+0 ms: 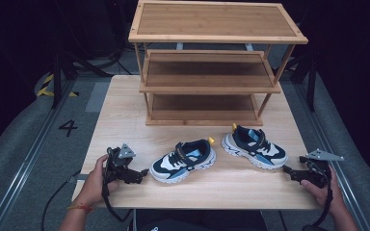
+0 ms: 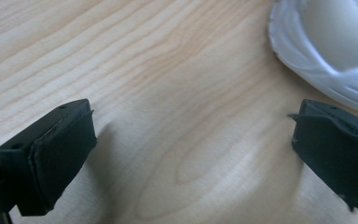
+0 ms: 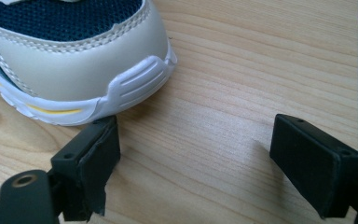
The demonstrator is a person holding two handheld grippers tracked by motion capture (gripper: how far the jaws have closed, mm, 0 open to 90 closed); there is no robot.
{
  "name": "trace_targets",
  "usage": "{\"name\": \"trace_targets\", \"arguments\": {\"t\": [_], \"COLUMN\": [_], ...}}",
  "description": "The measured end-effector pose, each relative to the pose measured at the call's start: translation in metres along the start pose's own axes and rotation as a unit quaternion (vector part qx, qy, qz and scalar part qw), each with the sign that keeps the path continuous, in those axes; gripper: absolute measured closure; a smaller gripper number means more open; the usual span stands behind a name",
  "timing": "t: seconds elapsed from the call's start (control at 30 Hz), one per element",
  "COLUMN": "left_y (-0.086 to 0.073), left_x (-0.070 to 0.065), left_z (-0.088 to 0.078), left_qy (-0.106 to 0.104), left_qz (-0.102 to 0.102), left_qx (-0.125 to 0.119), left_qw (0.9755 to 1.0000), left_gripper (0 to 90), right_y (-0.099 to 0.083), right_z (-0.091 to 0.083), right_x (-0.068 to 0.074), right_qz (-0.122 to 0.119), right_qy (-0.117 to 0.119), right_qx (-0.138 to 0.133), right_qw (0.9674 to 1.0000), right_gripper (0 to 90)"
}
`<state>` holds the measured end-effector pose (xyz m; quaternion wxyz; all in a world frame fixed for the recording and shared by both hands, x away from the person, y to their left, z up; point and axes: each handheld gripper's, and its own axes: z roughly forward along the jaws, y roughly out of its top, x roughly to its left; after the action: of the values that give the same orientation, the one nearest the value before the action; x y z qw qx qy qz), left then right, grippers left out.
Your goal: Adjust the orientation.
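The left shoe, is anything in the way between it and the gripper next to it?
Nothing visible. Bare table lies between the open left gripper and the left shoe; in the left gripper view only wood shows between the jaws, the shoe's toe just ahead.

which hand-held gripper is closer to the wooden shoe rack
Neither clearly. The left hand-held gripper and the right hand-held gripper both sit at the table's near edge, well short of the shoe rack, with a shoe lying ahead of each.
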<state>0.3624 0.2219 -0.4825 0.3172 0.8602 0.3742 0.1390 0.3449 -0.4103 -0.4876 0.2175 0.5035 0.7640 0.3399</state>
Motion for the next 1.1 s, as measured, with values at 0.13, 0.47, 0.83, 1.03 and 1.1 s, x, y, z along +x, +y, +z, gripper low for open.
{"name": "trace_targets", "arguments": {"t": [0.13,0.47,0.83,1.03,1.1], "left_y": [-0.003,-0.012,-0.005,0.006,0.008], "left_x": [0.003,-0.023,-0.071,-0.068,-0.068], "left_z": [-0.002,-0.016,-0.007,0.004,0.005], "left_qy": [-0.021,0.011,-0.036,-0.029,-0.03], "left_qz": [0.01,-0.026,0.031,0.026,0.024], "left_qx": [0.0,0.019,0.022,0.01,0.011], "left_qw": [0.9997,0.9994,0.9986,0.9992,0.9992], "left_gripper": [0.6,5.3,0.3,0.4,0.4], "right_y": [0.0,0.0,0.0,0.0,0.0], "right_z": [0.0,0.0,0.0,0.0,0.0], "right_x": [0.0,0.0,0.0,0.0,0.0], "right_qz": [0.0,0.0,0.0,0.0,0.0], "right_qy": [0.0,0.0,0.001,0.0,0.001], "right_qx": [0.0,0.0,0.0,0.0,0.0], "right_qw": [1.0,1.0,1.0,1.0,1.0], "right_gripper": [16.5,16.5,16.5,16.5,16.5]}}
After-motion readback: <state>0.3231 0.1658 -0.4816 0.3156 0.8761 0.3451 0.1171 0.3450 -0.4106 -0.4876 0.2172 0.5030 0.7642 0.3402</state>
